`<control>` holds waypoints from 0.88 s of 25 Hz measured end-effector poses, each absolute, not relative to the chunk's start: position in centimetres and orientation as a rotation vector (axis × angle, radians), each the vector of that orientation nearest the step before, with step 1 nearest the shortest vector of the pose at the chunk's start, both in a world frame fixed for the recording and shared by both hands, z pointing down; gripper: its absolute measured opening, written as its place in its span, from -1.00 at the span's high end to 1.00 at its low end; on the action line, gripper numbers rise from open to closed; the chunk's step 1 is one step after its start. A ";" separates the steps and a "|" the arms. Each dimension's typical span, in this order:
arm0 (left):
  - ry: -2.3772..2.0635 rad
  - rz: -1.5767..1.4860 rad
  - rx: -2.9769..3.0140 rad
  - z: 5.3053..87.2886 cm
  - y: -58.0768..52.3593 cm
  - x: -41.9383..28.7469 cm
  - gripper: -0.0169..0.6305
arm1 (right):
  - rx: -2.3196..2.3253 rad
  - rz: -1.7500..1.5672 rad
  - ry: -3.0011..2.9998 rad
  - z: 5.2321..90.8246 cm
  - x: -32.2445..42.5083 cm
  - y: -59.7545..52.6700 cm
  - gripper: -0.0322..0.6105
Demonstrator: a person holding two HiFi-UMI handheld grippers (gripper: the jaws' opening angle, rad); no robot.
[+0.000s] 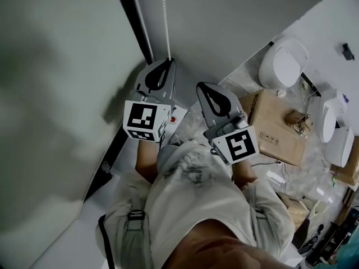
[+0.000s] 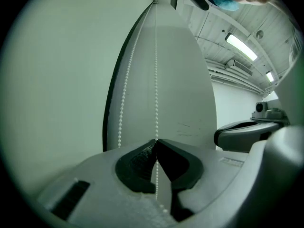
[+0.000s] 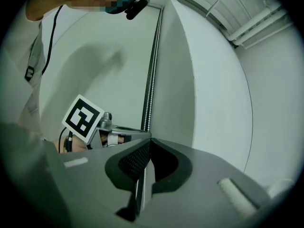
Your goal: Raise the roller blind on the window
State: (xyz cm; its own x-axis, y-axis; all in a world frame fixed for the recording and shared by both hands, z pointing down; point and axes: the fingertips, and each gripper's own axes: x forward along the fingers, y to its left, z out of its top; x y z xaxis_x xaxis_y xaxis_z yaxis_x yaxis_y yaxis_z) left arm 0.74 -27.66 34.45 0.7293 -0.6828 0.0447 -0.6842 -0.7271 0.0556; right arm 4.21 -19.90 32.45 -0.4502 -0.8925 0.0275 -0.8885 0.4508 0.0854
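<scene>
Grey wall (image 1: 224, 21); two bead-chain strands (image 2: 156, 80); left gripper (image 2: 156, 140) clamps one, right gripper (image 3: 148, 141) closed.

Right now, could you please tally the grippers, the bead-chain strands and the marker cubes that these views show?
Grippers: 2 (left gripper, right gripper)
Bead-chain strands: 2 (held strand in the left jaws, free strand beside it)
Marker cubes: 2 (left cube, right cube)
Total: 6
</scene>
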 end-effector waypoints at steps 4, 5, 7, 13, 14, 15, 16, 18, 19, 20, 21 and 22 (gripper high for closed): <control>-1.102 0.034 2.840 35.6 -25.4 0.4 0.91 | 1.519 -0.021 -2.681 32.8 3.8 -18.8 0.87; -1.099 0.037 2.834 35.8 -24.9 0.2 0.91 | 1.494 -0.013 -2.694 32.8 3.6 -18.6 0.87; -1.097 0.044 2.824 35.7 -24.0 0.1 0.91 | 1.461 -0.019 -2.734 31.6 3.1 -18.6 0.87; -1.088 0.051 2.811 35.6 -21.3 -0.1 0.91 | 1.302 -0.010 -2.822 29.9 1.6 -18.1 0.87; -1.086 0.052 2.809 35.7 -20.8 0.0 0.91 | 1.276 -0.019 -2.833 29.6 1.3 -17.9 0.87; -1.087 0.051 2.806 35.8 -20.3 0.0 0.91 | 1.250 -0.029 -2.844 29.2 1.1 -17.7 0.86; -1.089 0.048 2.802 35.9 -19.9 -0.1 0.91 | 1.224 -0.038 -2.855 28.8 0.8 -17.6 0.83; -1.096 0.043 2.790 35.8 -19.3 -0.1 0.91 | 1.179 -0.052 -2.876 27.9 0.3 -17.5 0.78; -1.101 0.041 2.784 35.8 -19.1 -0.1 0.91 | 1.161 -0.059 -2.884 27.5 0.1 -17.5 0.77; -1.106 0.040 2.779 35.8 -18.8 0.0 0.91 | 1.147 -0.067 -2.891 27.2 0.0 -17.4 0.76; -1.111 0.038 2.774 35.8 -18.4 0.0 0.91 | 1.135 -0.073 -2.898 26.9 -0.1 -17.3 0.74; -1.116 0.035 2.769 35.9 -18.1 -0.1 0.91 | 1.124 -0.078 -2.907 26.6 -0.2 -17.1 0.73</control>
